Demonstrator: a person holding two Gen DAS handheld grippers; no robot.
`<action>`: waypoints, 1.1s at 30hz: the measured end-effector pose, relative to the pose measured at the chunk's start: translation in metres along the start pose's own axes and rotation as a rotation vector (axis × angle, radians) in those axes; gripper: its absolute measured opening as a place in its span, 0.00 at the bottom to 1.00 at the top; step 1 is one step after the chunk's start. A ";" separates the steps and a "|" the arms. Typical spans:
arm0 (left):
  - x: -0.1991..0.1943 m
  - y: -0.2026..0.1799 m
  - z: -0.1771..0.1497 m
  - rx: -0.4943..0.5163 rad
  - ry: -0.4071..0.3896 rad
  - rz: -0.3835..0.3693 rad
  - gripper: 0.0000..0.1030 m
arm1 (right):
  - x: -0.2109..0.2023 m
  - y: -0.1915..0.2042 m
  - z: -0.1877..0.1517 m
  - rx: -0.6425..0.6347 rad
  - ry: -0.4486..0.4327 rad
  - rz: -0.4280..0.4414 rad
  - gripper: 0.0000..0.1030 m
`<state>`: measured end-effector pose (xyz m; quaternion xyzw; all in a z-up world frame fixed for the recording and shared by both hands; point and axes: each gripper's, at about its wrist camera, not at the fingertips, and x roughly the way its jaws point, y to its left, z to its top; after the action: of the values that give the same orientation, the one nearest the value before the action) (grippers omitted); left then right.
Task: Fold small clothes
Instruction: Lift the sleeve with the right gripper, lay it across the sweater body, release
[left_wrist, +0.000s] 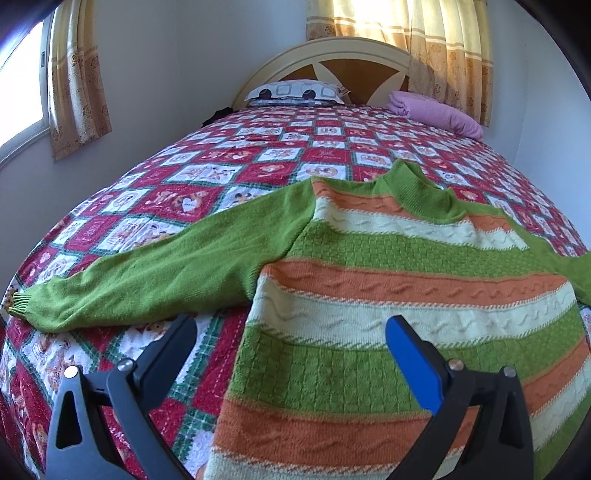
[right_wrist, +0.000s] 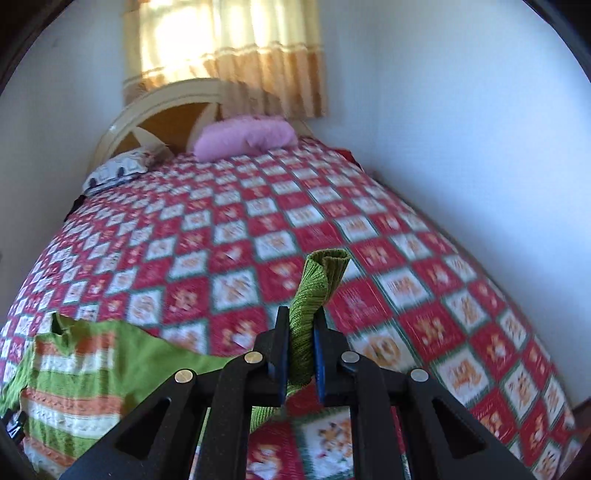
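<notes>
Early stage: sweater (left_wrist: 388, 280) flat on the bed (left_wrist: 258, 155), unfolded; right gripper (right_wrist: 301, 347) clamps a sleeve cuff (right_wrist: 325, 266), left gripper (left_wrist: 291, 332) jaws apart, empty.

Bed with a red, white and green checked cartoon-print quilt (left_wrist: 207, 206) spread over the whole top, backed at the far end by a cream arched wooden headboard (left_wrist: 332, 51). Far left, against the headboard: a white pillow with grey squares and black circles (left_wrist: 295, 92). Far right: a folded pink blanket (left_wrist: 436, 110). Near, lying flat on the quilt: a green, orange and cream striped knitted sweater (left_wrist: 369, 295), its plain green sleeve (left_wrist: 155, 280) stretched out leftward.
</notes>
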<state>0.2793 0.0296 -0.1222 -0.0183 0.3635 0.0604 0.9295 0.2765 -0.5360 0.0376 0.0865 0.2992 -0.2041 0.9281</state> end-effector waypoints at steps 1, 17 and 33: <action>-0.002 0.001 0.000 -0.004 -0.003 -0.004 1.00 | -0.004 0.007 0.003 -0.013 -0.009 0.006 0.10; -0.011 0.013 -0.009 -0.031 -0.007 -0.056 1.00 | -0.102 0.219 0.028 -0.376 -0.139 0.223 0.10; -0.012 0.024 -0.017 0.001 0.036 -0.035 1.00 | 0.004 0.447 -0.152 -0.510 0.142 0.608 0.21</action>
<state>0.2562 0.0507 -0.1266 -0.0255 0.3799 0.0436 0.9236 0.3930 -0.0914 -0.0698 -0.0480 0.3643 0.1669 0.9149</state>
